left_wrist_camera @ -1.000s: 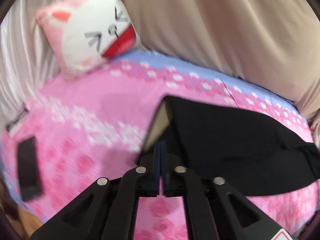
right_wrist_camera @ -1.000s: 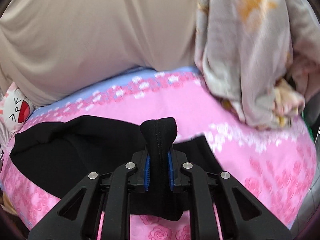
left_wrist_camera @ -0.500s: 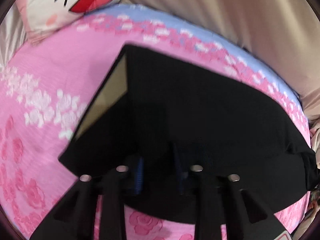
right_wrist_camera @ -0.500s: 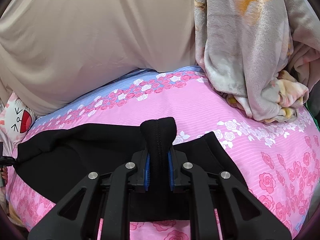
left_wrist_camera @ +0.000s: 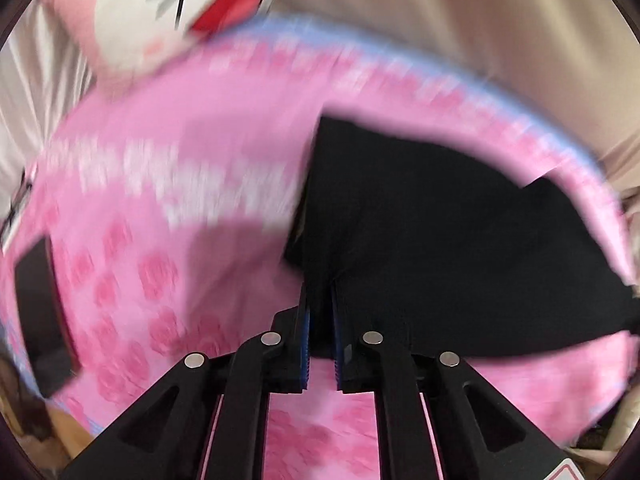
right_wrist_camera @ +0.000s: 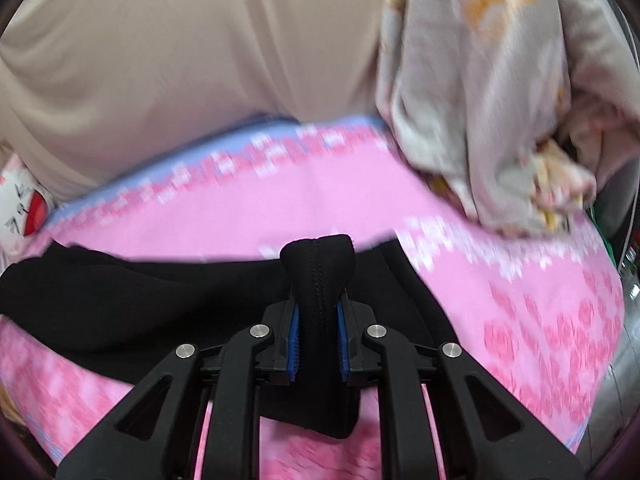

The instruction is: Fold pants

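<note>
The black pants [left_wrist_camera: 440, 240] lie spread across a pink flowered bed sheet [left_wrist_camera: 160, 240]. My left gripper [left_wrist_camera: 320, 320] is shut on the near edge of the pants, and black cloth runs up between its blue pads. My right gripper [right_wrist_camera: 318, 320] is shut on a bunched fold of the pants [right_wrist_camera: 120, 304], which sticks up above its pads [right_wrist_camera: 294, 340]. The rest of the pants stretches to the left in the right wrist view. Both views are blurred by motion.
A white and pink cat-face pillow [left_wrist_camera: 168, 12] sits at the bed's far left. A beige curtain [right_wrist_camera: 180, 60] hangs behind the bed. A flowered blanket [right_wrist_camera: 500, 100] is piled at the right. A dark flat object [left_wrist_camera: 40, 312] lies at the sheet's left edge.
My left gripper was open over the pants half a second ago and has now shut on their edge and pulled back. My right gripper keeps its hold and has shifted slightly.
</note>
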A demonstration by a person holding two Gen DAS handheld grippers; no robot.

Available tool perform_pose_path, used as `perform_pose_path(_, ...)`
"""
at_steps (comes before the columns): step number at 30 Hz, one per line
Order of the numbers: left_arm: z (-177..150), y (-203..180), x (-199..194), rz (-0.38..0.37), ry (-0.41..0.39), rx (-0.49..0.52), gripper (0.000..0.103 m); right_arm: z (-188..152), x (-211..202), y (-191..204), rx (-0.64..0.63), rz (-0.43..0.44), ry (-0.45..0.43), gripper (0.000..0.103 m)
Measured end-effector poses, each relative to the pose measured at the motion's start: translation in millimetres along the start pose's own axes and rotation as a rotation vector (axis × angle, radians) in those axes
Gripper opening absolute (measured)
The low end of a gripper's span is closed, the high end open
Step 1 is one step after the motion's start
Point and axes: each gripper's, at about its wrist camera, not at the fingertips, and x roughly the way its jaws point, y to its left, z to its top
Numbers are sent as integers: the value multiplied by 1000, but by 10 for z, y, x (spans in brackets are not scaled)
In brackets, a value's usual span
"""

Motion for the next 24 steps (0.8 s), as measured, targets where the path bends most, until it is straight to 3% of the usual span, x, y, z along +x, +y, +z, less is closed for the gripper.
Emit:
perform_pose_path(4, 67, -20, -41, 41, -58, -46, 19, 6, -33, -10, 4, -2, -8, 16)
perform_pose_path(5, 107, -18, -125, 80, -78, -72, 19, 14, -44, 13, -11, -8, -10, 16)
perform_pose_path(7, 185, -47, -395, 243, -141, -104, 20, 67, -26, 58, -37, -34, -8, 16)
perform_pose_path(9, 254, -79, -659, 296, -220, -149, 35, 220, -5, 130, -67, -73, -28, 16)
perform_pose_path(11, 323, -296, -909, 368, -313, -134, 39, 453, -131, 274, -122, -93, -118, 16)
perform_pose_path(12, 342, -454, -964, 403, -346, -108, 42, 605, -316, 394, -158, -90, -209, 16)
perform_pose_path(13, 352, -583, -990, 409, -365, -88, 54, 691, -484, 501, -197, -88, -285, 16)
perform_pose_path(14, 377, -700, -968, 394, -374, -70, 62, 732, -642, 615, -251, -100, -352, 17)
perform_pose_path(15, 363, -845, -928, 358, -370, -47, 62, 688, -767, 761, -360, -170, -405, 19)
perform_pose_path(16, 377, -928, -863, 330, -357, -31, 62, 595, -775, 814, -440, -240, -412, 31)
perform_pose_path(17, 366, -1034, -775, 283, -338, -8, 62, 473, -711, 793, -499, -303, -380, 46)
perform_pose_path(18, 335, -1116, -696, 243, -319, 6, 62, 309, -545, 641, -518, -351, -269, 54)
perform_pose_path(20, 270, -1305, -439, 195, -258, 37, 62, -78, -264, 203, -465, -433, -44, 57)
perform_pose_path(22, 214, -1430, -245, 196, -211, 56, 62, -329, -287, -73, -371, -476, 26, 57)
perform_pose_path(24, 202, -1535, -113, 196, -182, 81, 62, -427, -501, -197, -239, -418, -9, 57)
